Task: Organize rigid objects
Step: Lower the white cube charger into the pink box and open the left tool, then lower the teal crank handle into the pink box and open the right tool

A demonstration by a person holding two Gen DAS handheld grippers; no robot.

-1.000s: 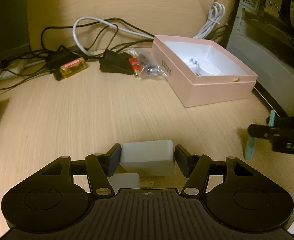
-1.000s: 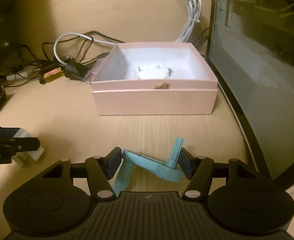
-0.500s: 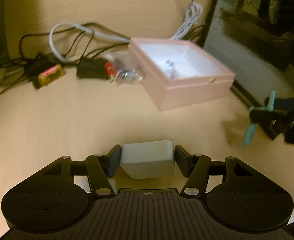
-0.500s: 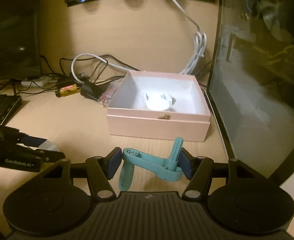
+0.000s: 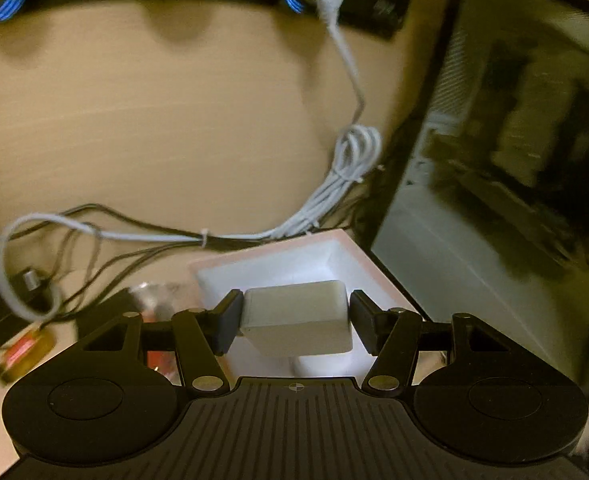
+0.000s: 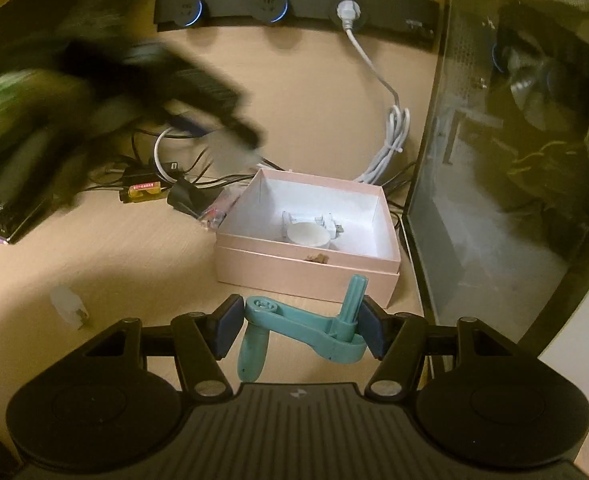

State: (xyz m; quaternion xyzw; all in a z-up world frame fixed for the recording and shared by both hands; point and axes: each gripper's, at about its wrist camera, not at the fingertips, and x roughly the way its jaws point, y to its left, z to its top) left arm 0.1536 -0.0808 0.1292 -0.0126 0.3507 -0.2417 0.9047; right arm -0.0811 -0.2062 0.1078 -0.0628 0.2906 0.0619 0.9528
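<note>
My left gripper (image 5: 294, 322) is shut on a white plug adapter (image 5: 296, 320), held in the air above the pink box (image 5: 358, 250), whose white inside shows behind it. In the right wrist view the left gripper (image 6: 230, 136) is a dark blur above and left of the pink box (image 6: 306, 274). A round white part (image 6: 308, 235) and a white plug lie in the box. My right gripper (image 6: 300, 330) is shut on a teal crank handle (image 6: 306, 326), held just in front of the box's near wall.
A small white plug piece (image 6: 69, 305) lies on the desk at the left. Tangled cables (image 6: 388, 148), a yellow-red item (image 6: 142, 191) and a black adapter (image 6: 186, 199) sit behind the box. A glass-sided computer case (image 6: 506, 168) stands at the right. A black socket strip (image 6: 294, 8) runs along the back wall.
The left gripper rose and swung right with the white adapter, from the desk's front to over the pink box. The right gripper lifted the teal handle a little and tilted up.
</note>
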